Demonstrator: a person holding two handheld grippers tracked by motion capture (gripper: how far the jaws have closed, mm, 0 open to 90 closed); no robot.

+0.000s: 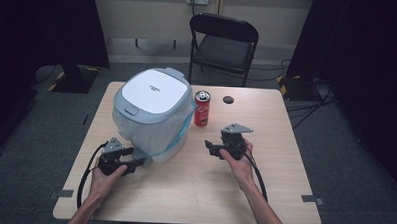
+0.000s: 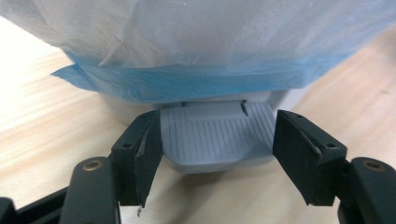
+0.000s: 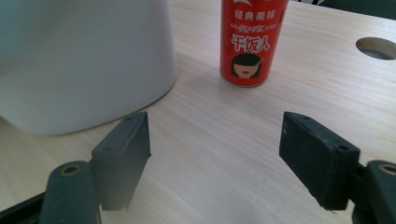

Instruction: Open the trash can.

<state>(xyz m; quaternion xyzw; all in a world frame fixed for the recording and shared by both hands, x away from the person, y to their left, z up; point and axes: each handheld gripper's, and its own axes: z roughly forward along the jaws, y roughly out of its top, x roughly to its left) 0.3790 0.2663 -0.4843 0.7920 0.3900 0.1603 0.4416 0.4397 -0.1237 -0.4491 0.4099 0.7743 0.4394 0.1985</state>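
Pedal [image 2: 217, 142] of the bin [image 1: 151, 113], a ribbed grey flap at the middle of the left gripper view, sits between our left gripper [image 2: 217, 158] jaws, which flank it without clearly pressing. Our right gripper [image 3: 215, 158], lower centre of its view, holds its jaws spread over bare table [image 3: 224, 149]. Farther up stands the red can [image 3: 250, 42], beside the bin's white wall.

Ribbed grey pedal [image 2: 217, 140] juts from the bin's [image 1: 151, 110] base.
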